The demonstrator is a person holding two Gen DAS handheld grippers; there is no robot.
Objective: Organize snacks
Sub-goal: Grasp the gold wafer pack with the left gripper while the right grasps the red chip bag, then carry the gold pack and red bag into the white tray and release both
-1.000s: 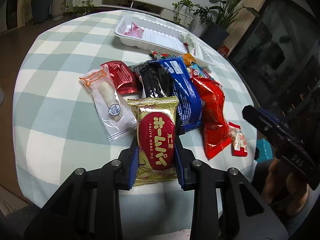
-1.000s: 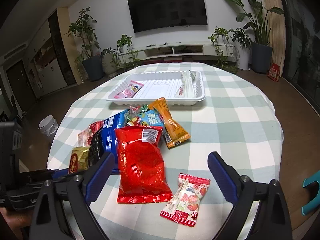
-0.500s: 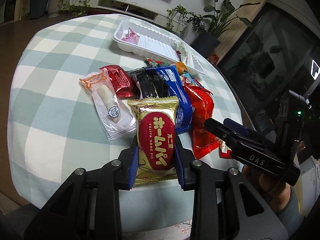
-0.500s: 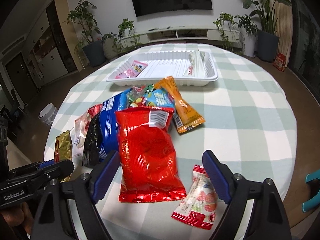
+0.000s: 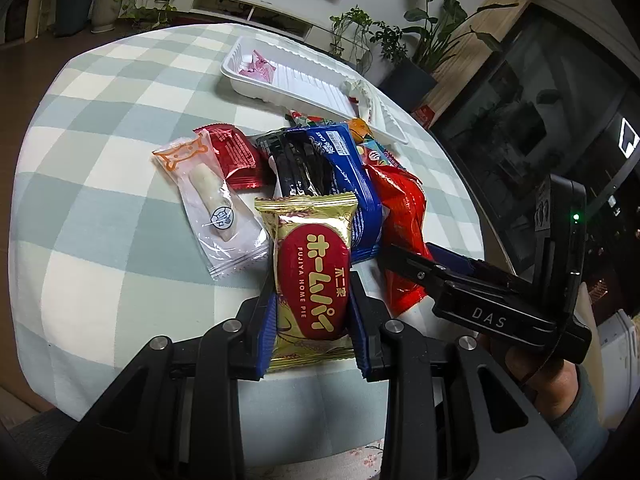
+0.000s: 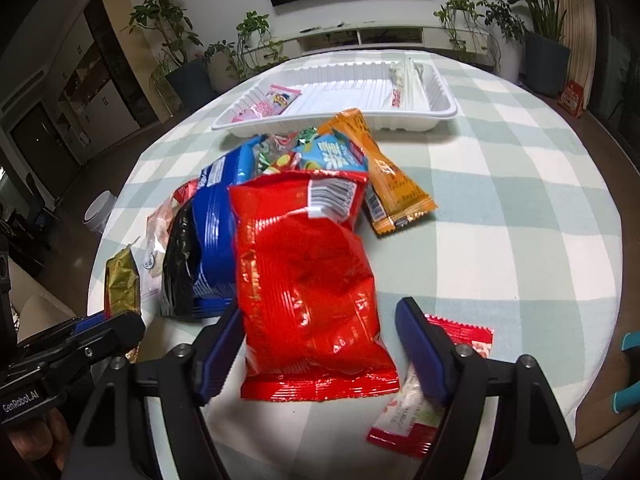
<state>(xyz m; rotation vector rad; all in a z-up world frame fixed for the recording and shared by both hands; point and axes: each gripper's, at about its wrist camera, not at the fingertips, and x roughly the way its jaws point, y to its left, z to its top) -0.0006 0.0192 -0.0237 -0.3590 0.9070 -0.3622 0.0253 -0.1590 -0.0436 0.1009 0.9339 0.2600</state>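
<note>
My left gripper [image 5: 312, 304] is shut on a gold and red Home Pie packet [image 5: 310, 276] near the table's front edge. My right gripper [image 6: 320, 344] is open, its fingers on either side of the lower part of a big red snack bag [image 6: 308, 280], which lies flat on the table. A white tray [image 6: 440, 108] at the far side holds a pink packet [image 6: 276, 98] and a white stick packet [image 6: 402, 82]. The tray [image 5: 244, 80] also shows in the left wrist view.
A pile lies between tray and grippers: a blue packet [image 6: 212, 216], a black packet [image 6: 178, 256], an orange bar [image 6: 384, 176], a clear packet [image 5: 212, 200], a small dark red packet [image 5: 236, 156]. A red and white candy packet [image 6: 416, 408] lies under my right finger.
My right gripper has moved forward and down over the red bag, which now sits between its fingers. My left gripper still holds the Home Pie packet.
</note>
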